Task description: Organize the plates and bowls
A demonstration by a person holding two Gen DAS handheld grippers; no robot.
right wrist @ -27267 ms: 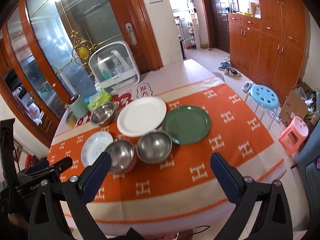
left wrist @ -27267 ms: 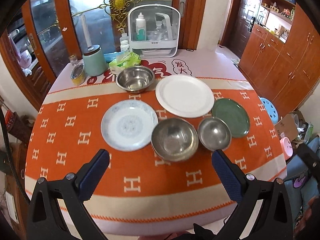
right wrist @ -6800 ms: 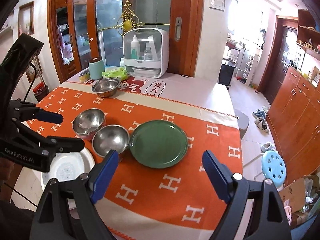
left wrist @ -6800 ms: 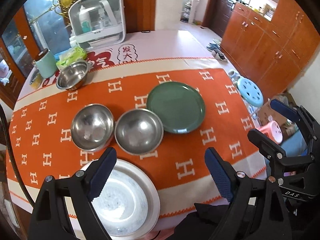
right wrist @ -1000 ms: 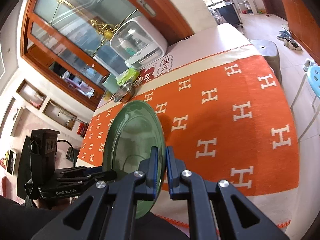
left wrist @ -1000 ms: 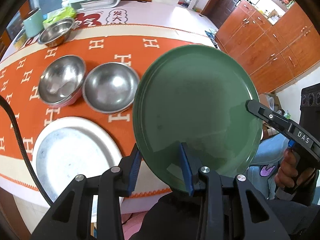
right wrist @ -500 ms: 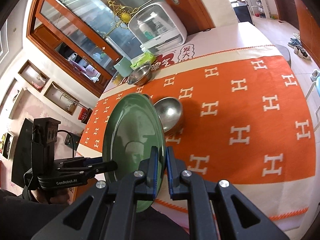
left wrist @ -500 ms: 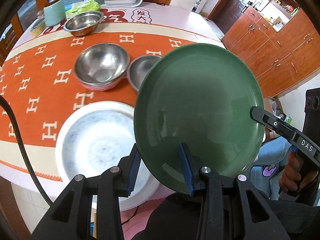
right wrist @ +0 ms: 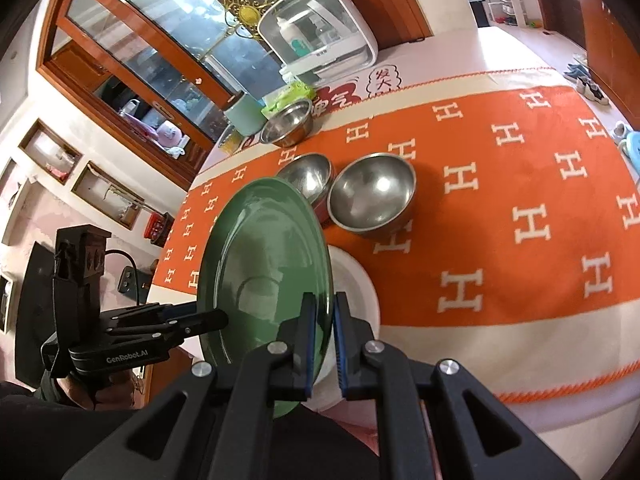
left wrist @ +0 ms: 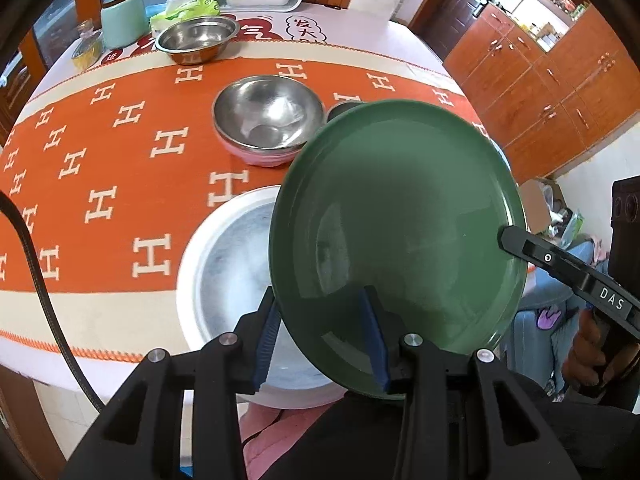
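A green plate (left wrist: 396,216) hangs tilted over the near edge of the table, held by both grippers. My left gripper (left wrist: 320,300) is shut on its near rim. On the opposite rim my right gripper (right wrist: 323,304) is shut too, and shows as a black finger (left wrist: 520,246) in the left wrist view. Under the green plate lies a white plate (left wrist: 224,272) with a patterned plate in it. Behind stand a steel bowl with a pink outside (left wrist: 268,116), a second steel bowl (right wrist: 372,192) and a third bowl (left wrist: 198,38) farther back.
An orange cloth with white H marks (left wrist: 100,168) covers the table. At the back stand a white dish box (right wrist: 316,28), a mint canister (left wrist: 122,20) and a green packet (left wrist: 186,8). Wooden cabinets (left wrist: 540,100) stand to the right. A person's dark clothing fills the bottom.
Both grippers carried the green plate sideways, from beside the bowls to above the white plate. The bowls and the white plate have slid right in the left wrist view.
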